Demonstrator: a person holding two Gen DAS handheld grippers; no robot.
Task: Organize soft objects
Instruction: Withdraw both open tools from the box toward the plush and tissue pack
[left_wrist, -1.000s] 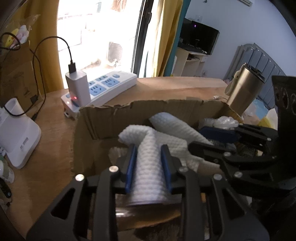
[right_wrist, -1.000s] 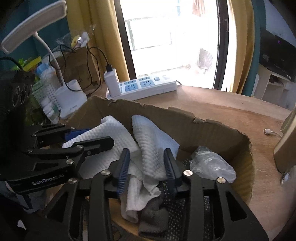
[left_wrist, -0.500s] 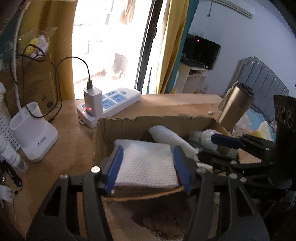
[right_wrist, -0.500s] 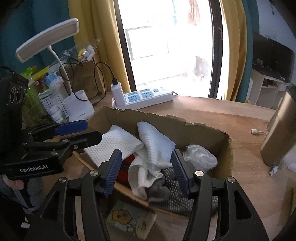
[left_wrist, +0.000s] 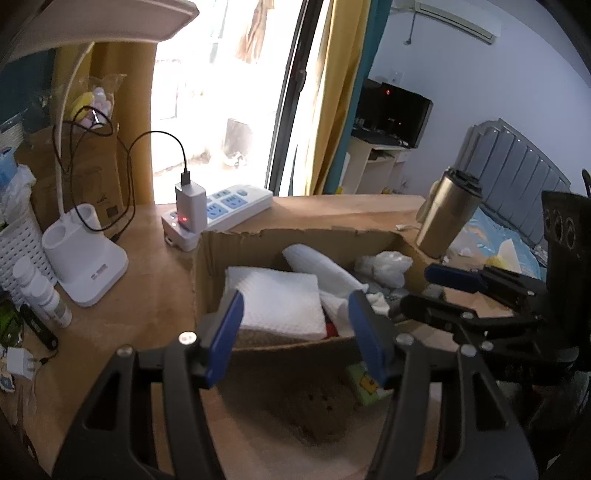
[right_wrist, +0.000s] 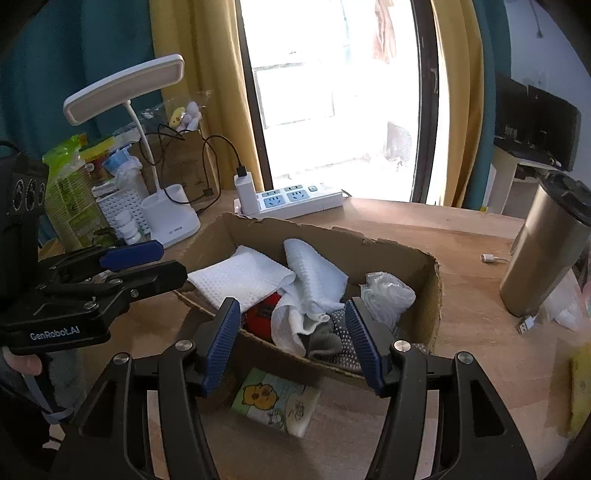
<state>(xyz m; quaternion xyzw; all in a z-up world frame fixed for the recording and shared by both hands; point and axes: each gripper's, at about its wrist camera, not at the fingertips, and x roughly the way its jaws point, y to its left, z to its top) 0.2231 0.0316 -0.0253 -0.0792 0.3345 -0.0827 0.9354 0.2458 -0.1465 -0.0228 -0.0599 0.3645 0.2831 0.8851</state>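
Note:
A torn cardboard box (left_wrist: 280, 236) (right_wrist: 369, 251) on the wooden desk holds a folded white waffle cloth (left_wrist: 277, 295) (right_wrist: 240, 277), a second, crumpled white cloth (left_wrist: 317, 266) (right_wrist: 314, 273), a crinkled plastic bag (right_wrist: 388, 291), a grey dotted sock (right_wrist: 340, 339) and something red (right_wrist: 262, 314). My left gripper (left_wrist: 295, 299) (right_wrist: 147, 258) hovers above the box's near left edge. Its jaws are opening with nothing pressed between them. My right gripper (right_wrist: 291, 306) (left_wrist: 436, 291) hangs over the near right edge, jaws likewise opening and empty.
A tissue pack with a yellow cartoon (right_wrist: 277, 402) lies in front of the box. Behind it lies a white power strip with a charger (left_wrist: 229, 206). A steel tumbler (right_wrist: 546, 243) stands at the right; a lamp base (left_wrist: 85, 262), small bottles and a white basket stand at the left.
Both grippers let go of the white cloths, which now lie in the box, and drew back and upward from it with their jaws spreading.

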